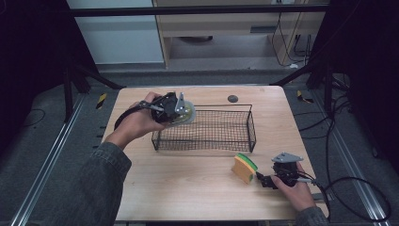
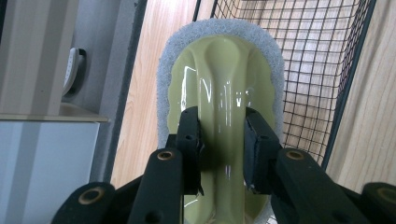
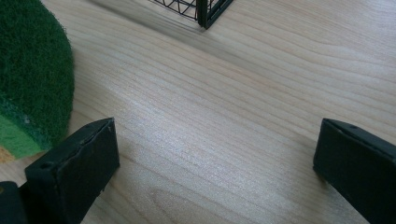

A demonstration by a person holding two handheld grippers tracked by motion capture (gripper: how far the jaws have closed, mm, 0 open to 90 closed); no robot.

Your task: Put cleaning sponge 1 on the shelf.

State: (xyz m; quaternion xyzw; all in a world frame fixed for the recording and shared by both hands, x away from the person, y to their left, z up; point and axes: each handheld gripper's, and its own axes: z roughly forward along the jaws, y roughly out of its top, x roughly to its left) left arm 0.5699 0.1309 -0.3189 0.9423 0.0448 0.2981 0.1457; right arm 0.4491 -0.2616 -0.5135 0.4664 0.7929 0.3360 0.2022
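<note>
Jaws of the left gripper were clamped on the raised central ridge of a pale yellow-green plastic scrubber with a grey fibrous pad around its edge, one black jaw pressed to each side of the glossy ridge. In the high view the left gripper held that scrubber at the near-left corner of the black wire mesh basket, the pad overlapping the basket's left end wall; whether it touched the wire could not be told. The left gripper view showed the basket's mesh just beyond and to one side of the scrubber, with light wood beneath it. The left hand wrapped the gripper from the left of the basket, a denim sleeve trailing down toward the bottom edge.

The right gripper rested low on the light wooden tabletop, in front of the basket's right end, its jaws spread wide with bare wood between them, holding nothing. A yellow sponge with a green scouring layer stood on edge in front of the basket, just beside the right gripper's jaw tips. In the right gripper view the sponge's green face sat right by one jaw, and a corner of the basket lay well beyond. The right hand gripped the handle, a black cable looping away from it, away from the basket.
</note>
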